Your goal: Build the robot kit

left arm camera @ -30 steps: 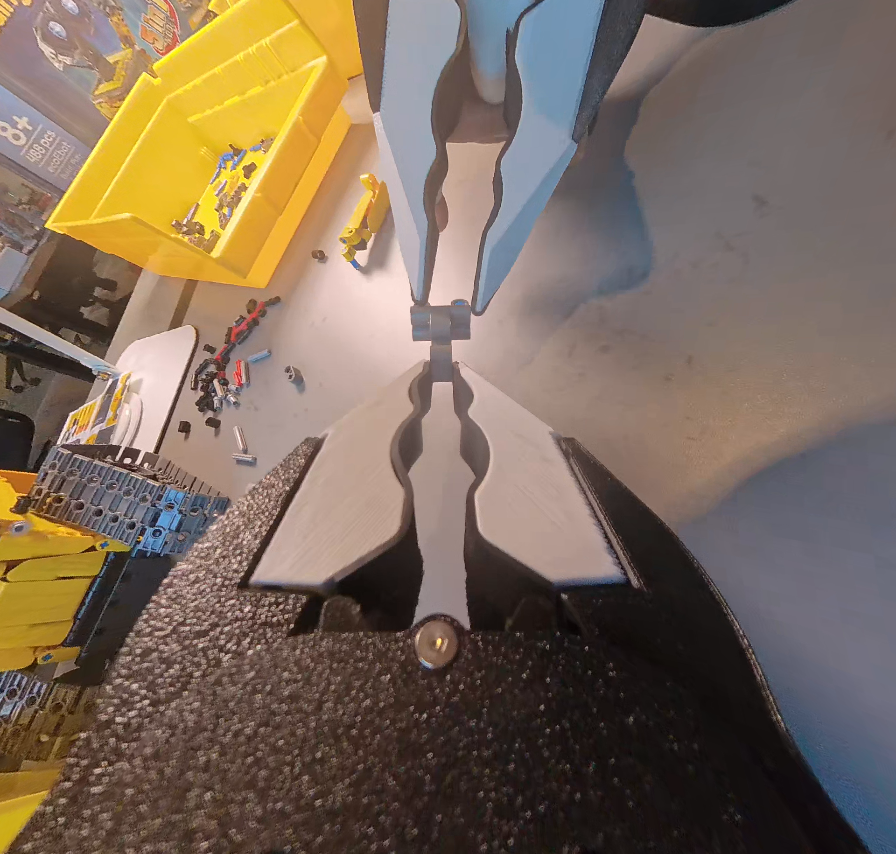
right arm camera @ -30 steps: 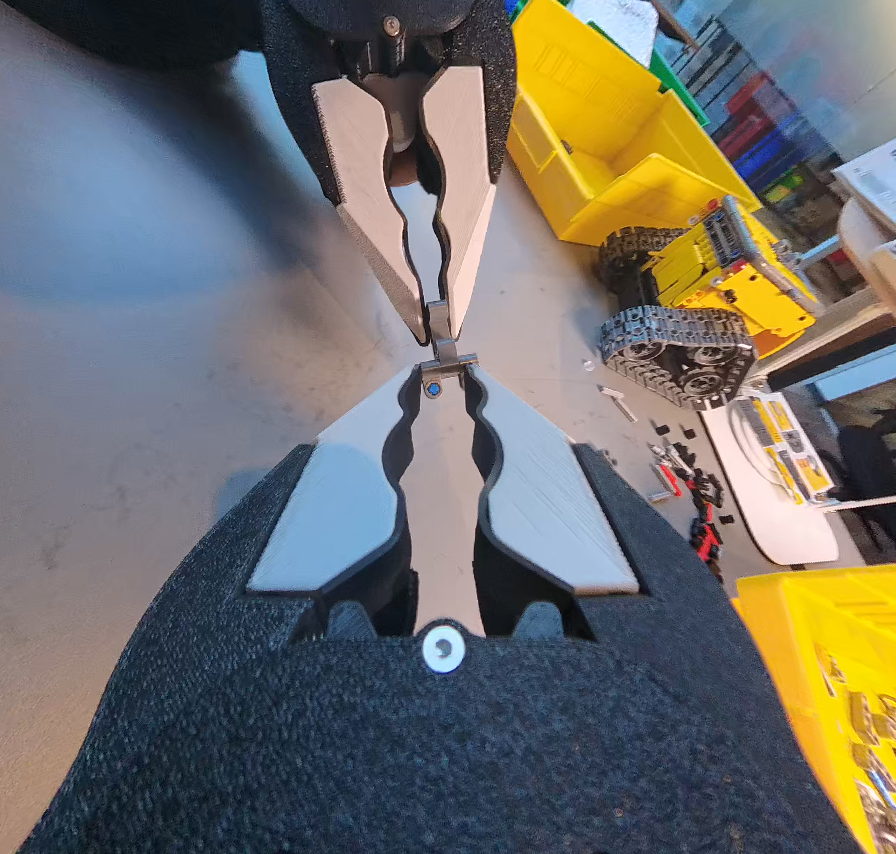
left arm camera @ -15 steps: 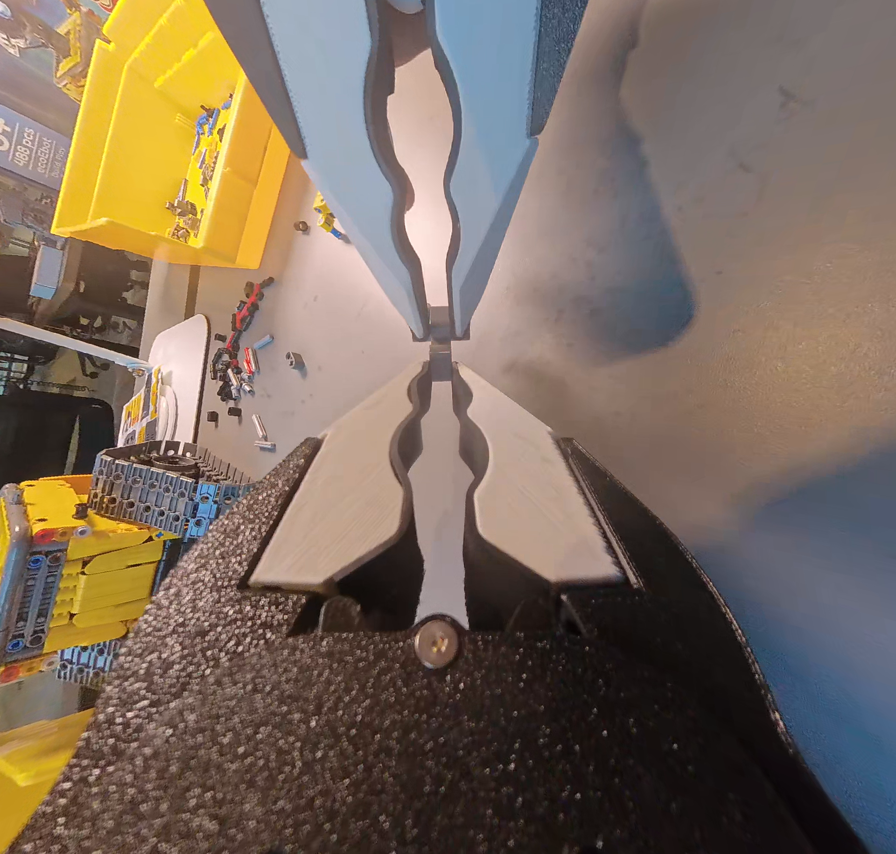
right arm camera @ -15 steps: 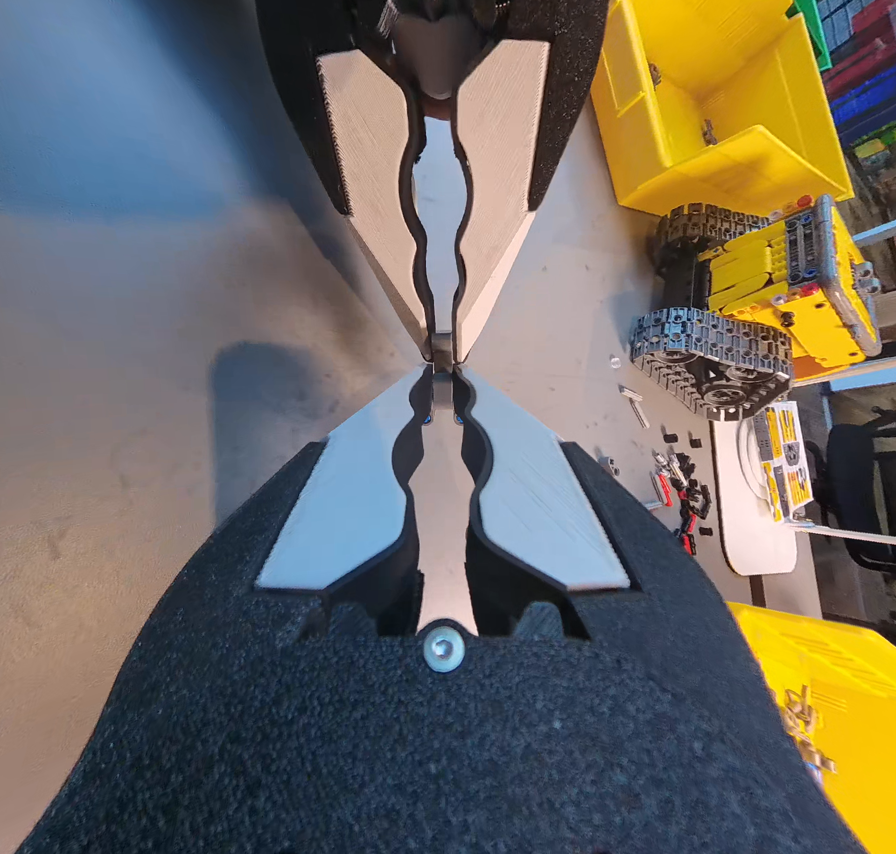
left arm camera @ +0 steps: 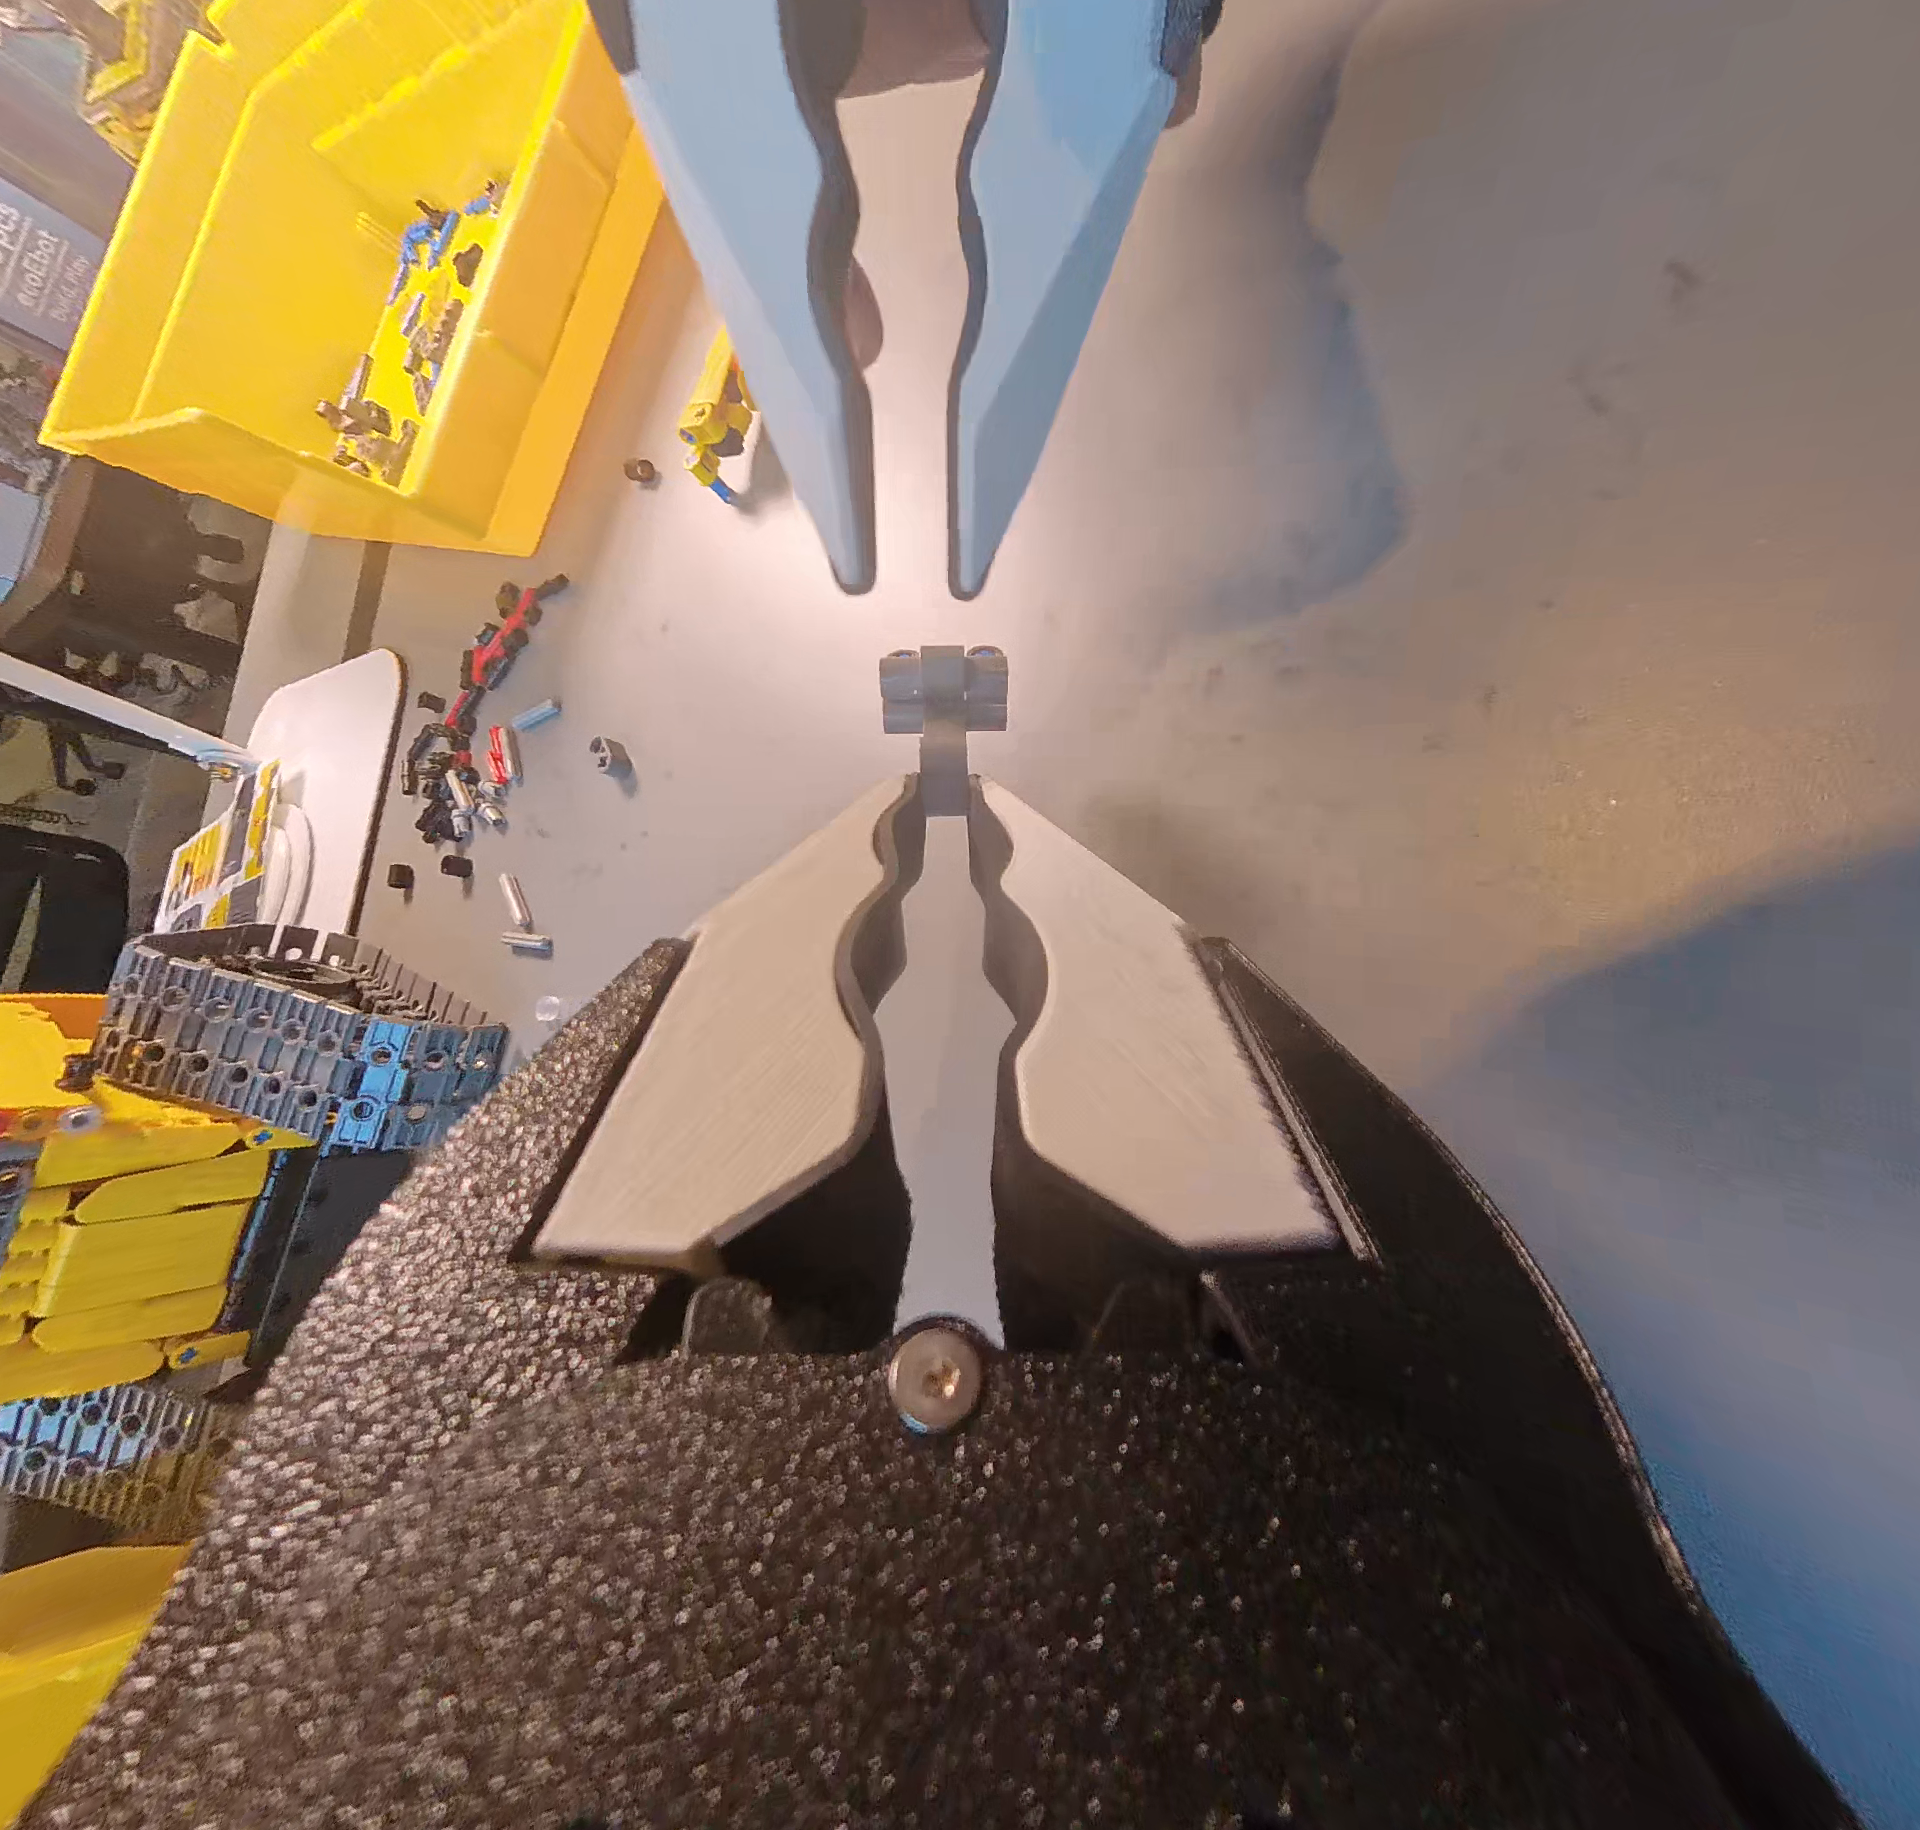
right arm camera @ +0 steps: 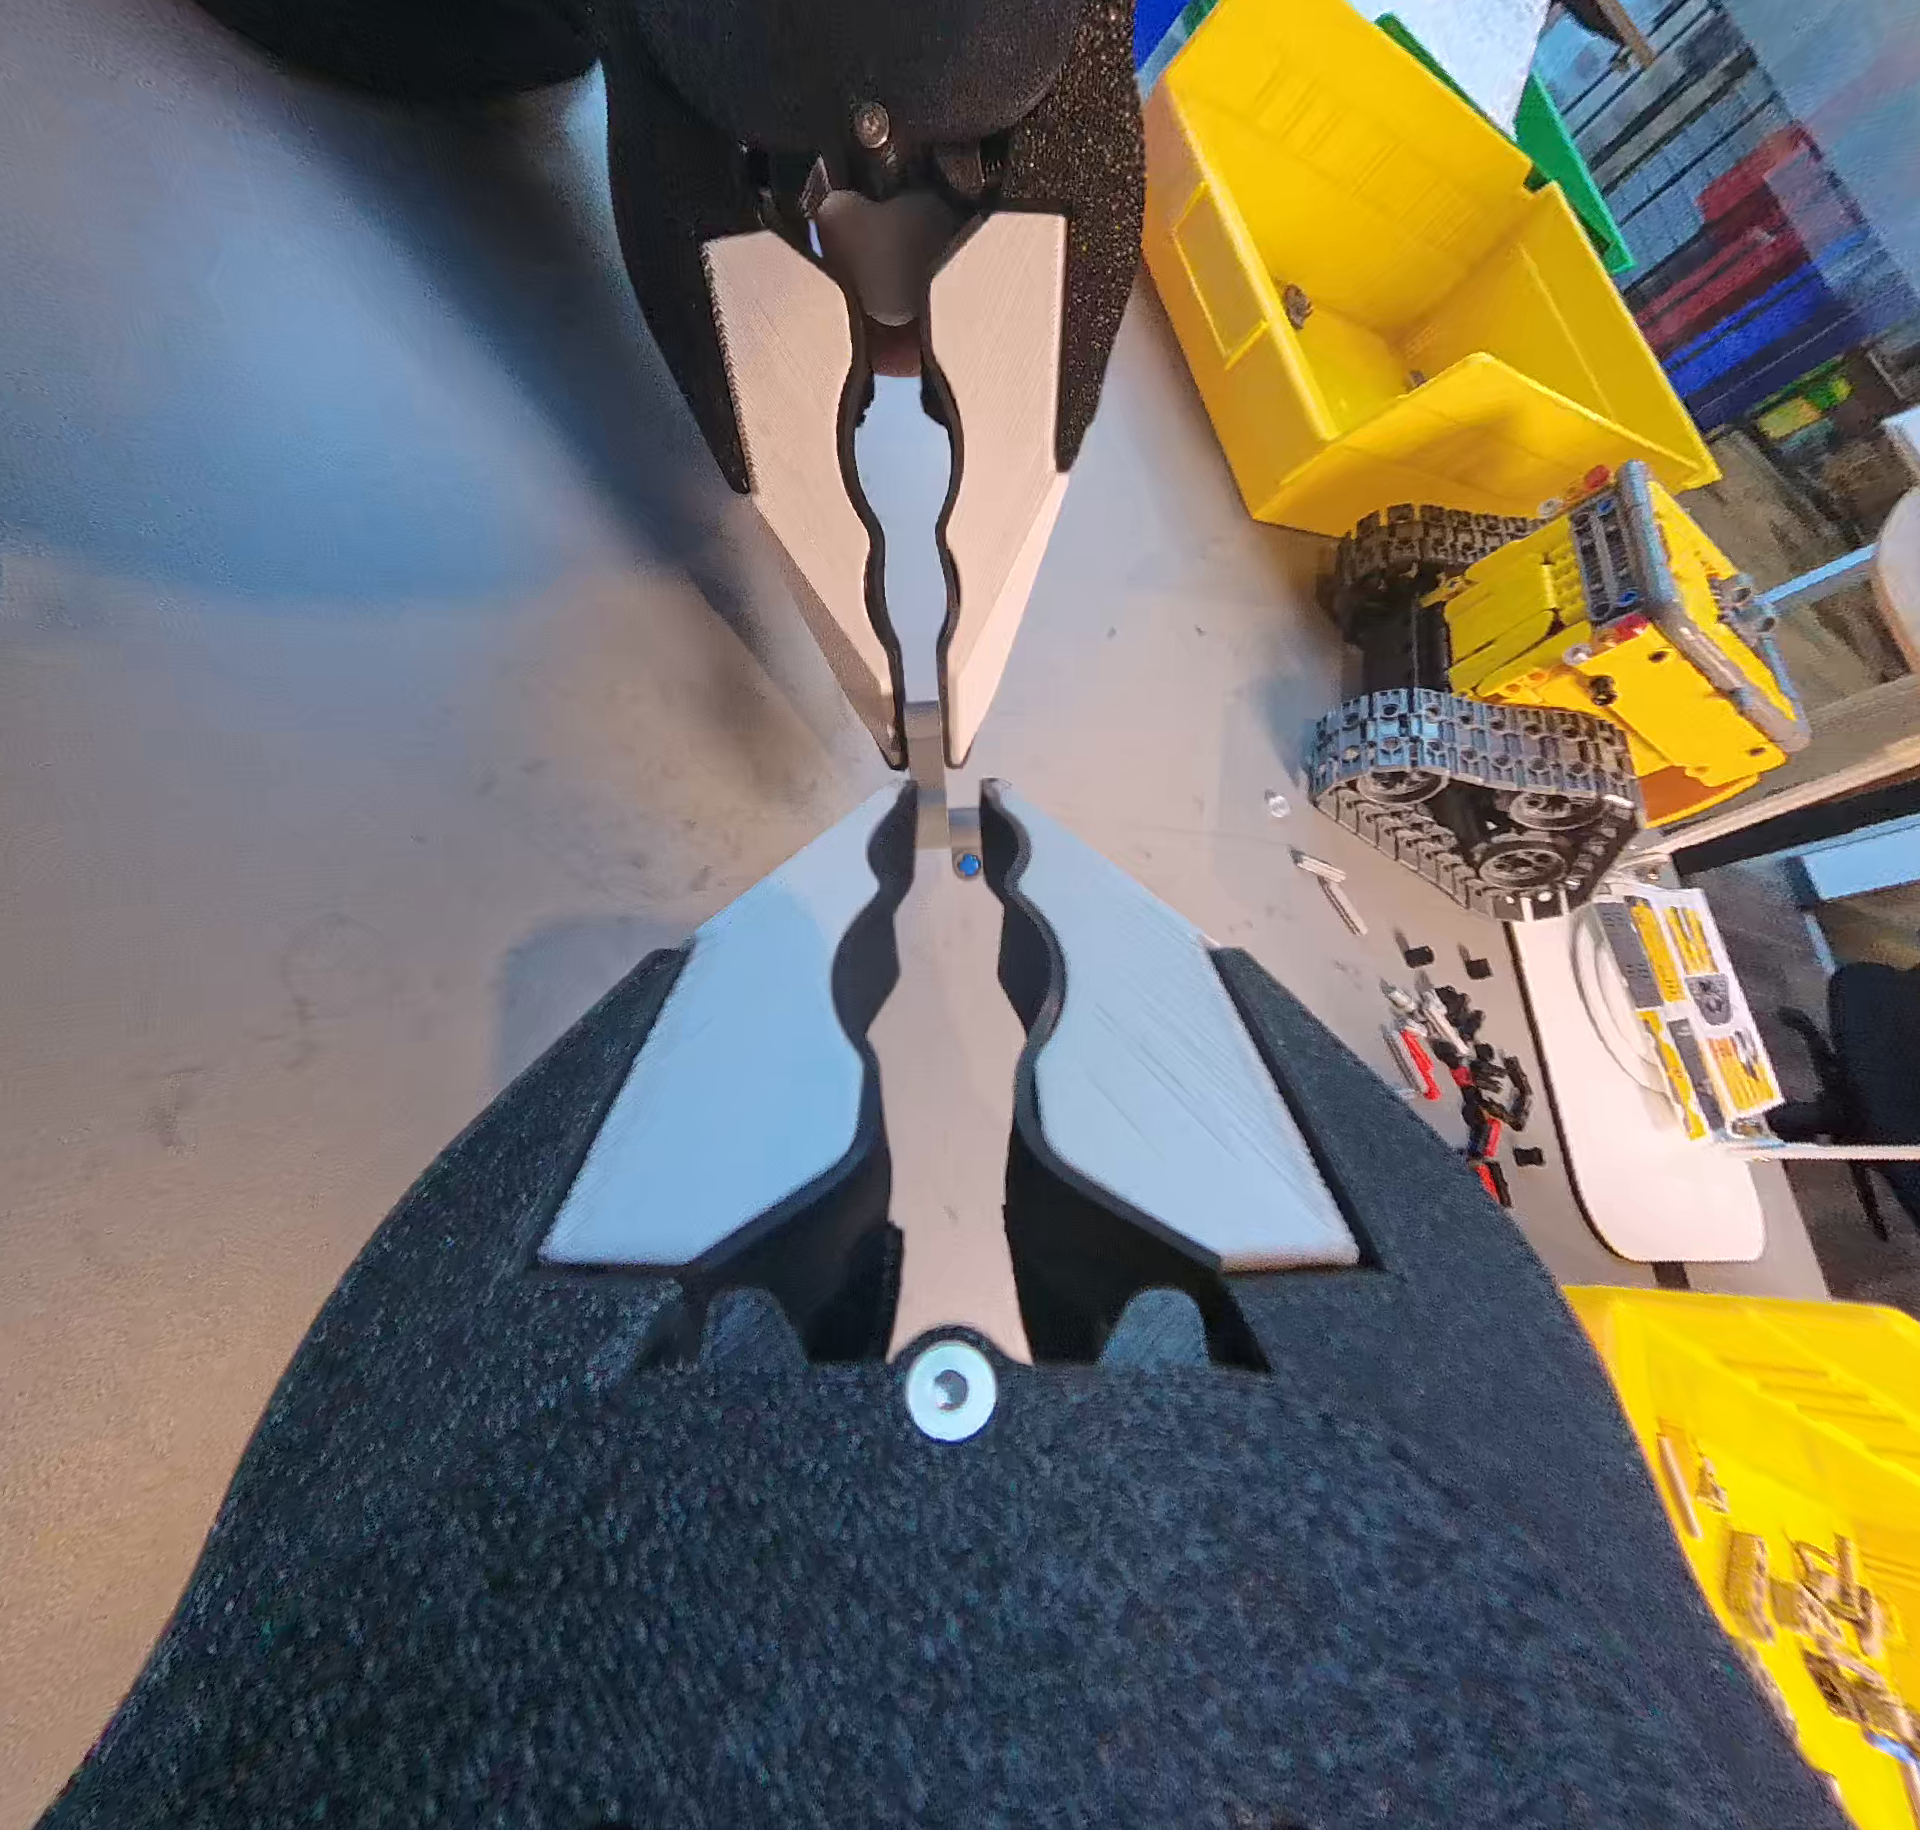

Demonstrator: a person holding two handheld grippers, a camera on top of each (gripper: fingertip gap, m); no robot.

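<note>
Our left gripper (left arm camera: 943,793) pinches the stem of a small grey connector piece (left arm camera: 943,689). Our right gripper (left arm camera: 902,591) hangs just ahead, slightly parted, gripping nothing. That thin pinch could slip, dropping the piece.

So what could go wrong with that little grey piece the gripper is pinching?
1. The left gripper holds the grey connector piece only by its thin end, at the very tip, so it might twist or slip out.
2. The open right gripper sits close in front of it, not touching; a nudge could knock it loose.
3. If it drops, it could be hard to find among the loose small parts on the table.
</note>
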